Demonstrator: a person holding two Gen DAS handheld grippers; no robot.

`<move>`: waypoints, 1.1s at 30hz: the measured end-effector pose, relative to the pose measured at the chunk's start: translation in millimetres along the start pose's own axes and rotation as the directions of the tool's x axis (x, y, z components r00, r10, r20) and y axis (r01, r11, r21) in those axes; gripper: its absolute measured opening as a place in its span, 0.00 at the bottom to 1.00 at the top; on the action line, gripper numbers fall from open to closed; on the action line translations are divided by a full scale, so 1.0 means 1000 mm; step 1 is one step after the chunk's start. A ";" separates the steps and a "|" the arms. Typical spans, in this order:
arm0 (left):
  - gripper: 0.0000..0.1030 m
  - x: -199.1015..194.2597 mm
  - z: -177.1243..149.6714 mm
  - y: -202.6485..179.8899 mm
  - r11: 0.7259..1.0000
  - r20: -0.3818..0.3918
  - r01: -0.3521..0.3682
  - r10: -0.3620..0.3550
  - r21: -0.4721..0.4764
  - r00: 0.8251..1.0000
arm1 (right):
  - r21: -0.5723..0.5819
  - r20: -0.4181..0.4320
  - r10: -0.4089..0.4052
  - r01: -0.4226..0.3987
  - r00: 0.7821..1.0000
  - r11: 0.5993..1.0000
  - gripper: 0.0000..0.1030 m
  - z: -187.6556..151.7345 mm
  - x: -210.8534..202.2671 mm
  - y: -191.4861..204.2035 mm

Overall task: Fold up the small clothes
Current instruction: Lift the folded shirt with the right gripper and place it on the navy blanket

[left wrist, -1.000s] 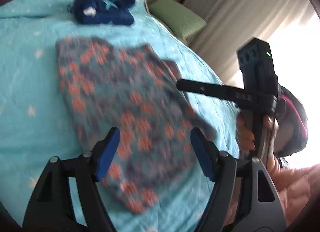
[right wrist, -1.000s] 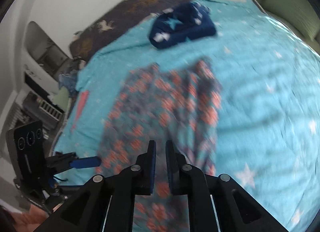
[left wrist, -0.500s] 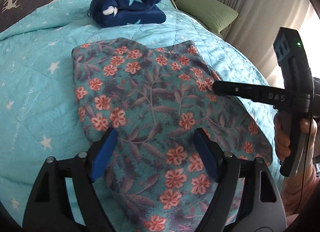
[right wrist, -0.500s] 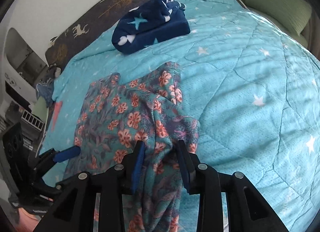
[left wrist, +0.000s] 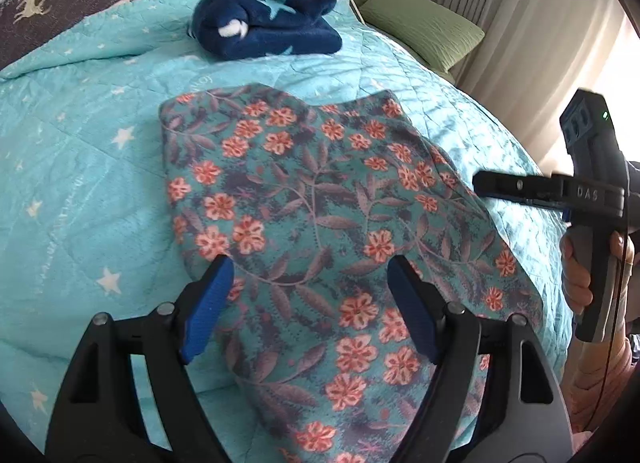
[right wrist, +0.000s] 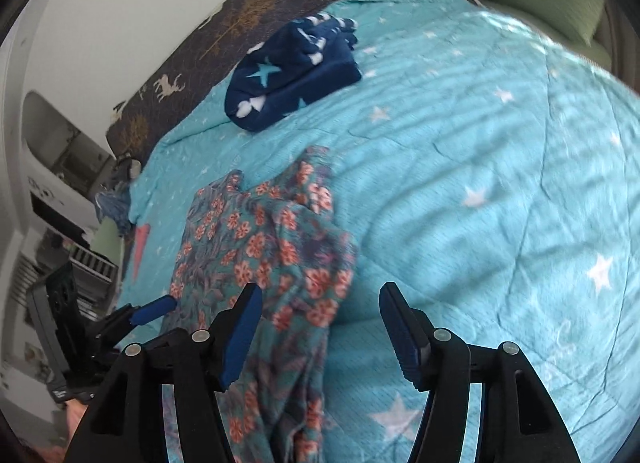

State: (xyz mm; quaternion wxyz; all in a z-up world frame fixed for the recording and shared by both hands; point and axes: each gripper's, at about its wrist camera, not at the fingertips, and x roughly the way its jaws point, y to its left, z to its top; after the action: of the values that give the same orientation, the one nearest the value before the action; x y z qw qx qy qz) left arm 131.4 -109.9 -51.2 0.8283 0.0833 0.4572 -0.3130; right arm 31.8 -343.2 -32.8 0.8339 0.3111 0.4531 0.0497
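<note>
Clearly, right gripper (left wrist: 486,186) reads "DAS".

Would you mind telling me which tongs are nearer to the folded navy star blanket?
Neither clearly, though perhaps left. The left tongs hover open above the floral garment, facing the navy blanket beyond it. The right tongs, opening, sit at the garment's side edge, equally short of it.
</note>
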 end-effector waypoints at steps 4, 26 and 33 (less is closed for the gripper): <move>0.79 -0.020 0.000 0.021 0.998 0.064 -0.056 0.059 -0.038 0.996 | -0.005 -0.056 0.031 -0.031 0.998 0.999 0.67 -0.003 0.009 -0.003; 0.10 -0.046 0.065 0.047 0.987 0.215 0.124 -0.099 -0.105 0.972 | -0.124 -0.034 0.274 -0.276 0.961 0.953 0.16 0.056 0.040 0.057; 0.10 -0.119 0.180 0.029 1.000 0.439 0.006 -0.016 0.024 0.898 | -0.331 0.231 0.319 -0.234 0.919 0.914 0.16 0.146 -0.041 0.133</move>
State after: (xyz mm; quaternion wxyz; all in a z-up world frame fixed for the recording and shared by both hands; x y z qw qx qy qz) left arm 229.8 -110.3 143.1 0.9073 0.0171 0.2556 -0.3335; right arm 149.1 -321.1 129.9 0.9110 0.2478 0.2687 0.1910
